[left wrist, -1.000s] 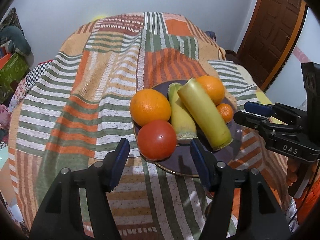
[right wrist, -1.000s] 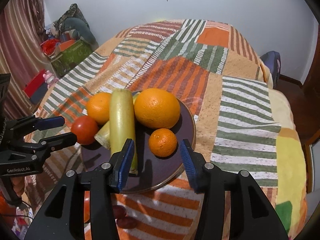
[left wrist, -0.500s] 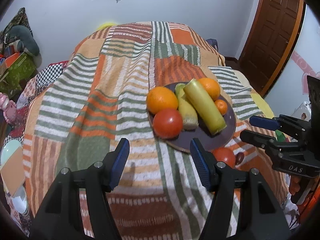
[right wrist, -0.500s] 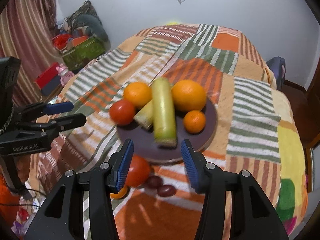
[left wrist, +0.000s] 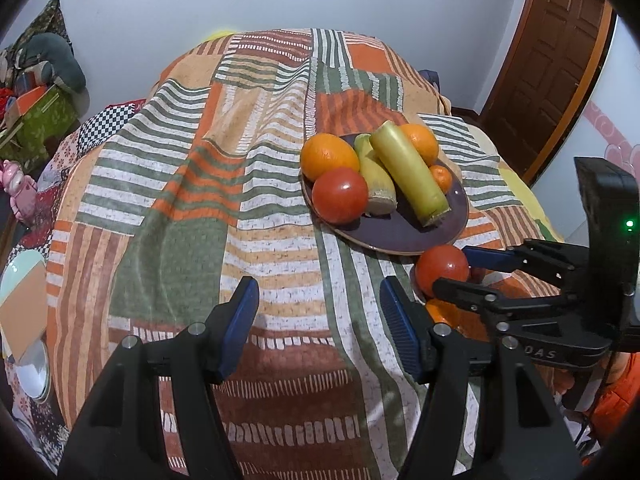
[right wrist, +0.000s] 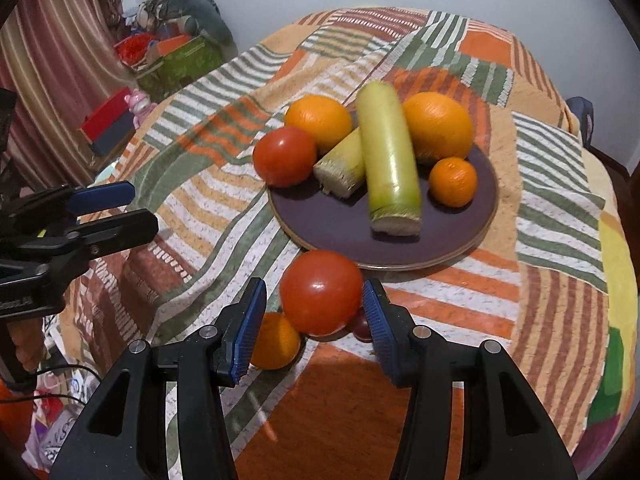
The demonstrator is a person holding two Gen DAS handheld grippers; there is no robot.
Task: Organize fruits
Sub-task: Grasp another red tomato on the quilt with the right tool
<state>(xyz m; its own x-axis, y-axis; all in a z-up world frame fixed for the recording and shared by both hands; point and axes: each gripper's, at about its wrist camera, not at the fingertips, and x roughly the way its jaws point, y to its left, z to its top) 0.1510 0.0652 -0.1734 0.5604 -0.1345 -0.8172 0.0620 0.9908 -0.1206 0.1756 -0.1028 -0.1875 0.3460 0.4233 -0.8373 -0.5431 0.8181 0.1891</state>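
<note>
A dark purple plate (right wrist: 332,224) (left wrist: 400,236) lies on the striped bedspread. It carries two oranges (right wrist: 438,128), a tomato (right wrist: 285,156), a small mandarin (right wrist: 453,182) and two pale green stalks (right wrist: 390,152). In front of the plate a loose tomato (right wrist: 320,298) (left wrist: 440,270) rests on the cloth. My right gripper (right wrist: 314,304) (left wrist: 450,267) stands open around it, with a gap at the left pad. A loose orange (right wrist: 276,344) and small dark red fruits (right wrist: 362,328) lie beside it. My left gripper (left wrist: 316,300) (right wrist: 132,210) hangs open over bare cloth, left of the plate.
The bedspread (left wrist: 180,208) falls away at its near and side edges. A green box (right wrist: 180,60) with clutter and a pink toy (right wrist: 138,102) sit on the floor at the left. A brown door (left wrist: 548,64) stands at the far right.
Both grippers have drawn back from the plate toward the near edge. The loose tomato, out of sight before, now sits between the right gripper's fingers. The left gripper has shifted left over bare cloth.
</note>
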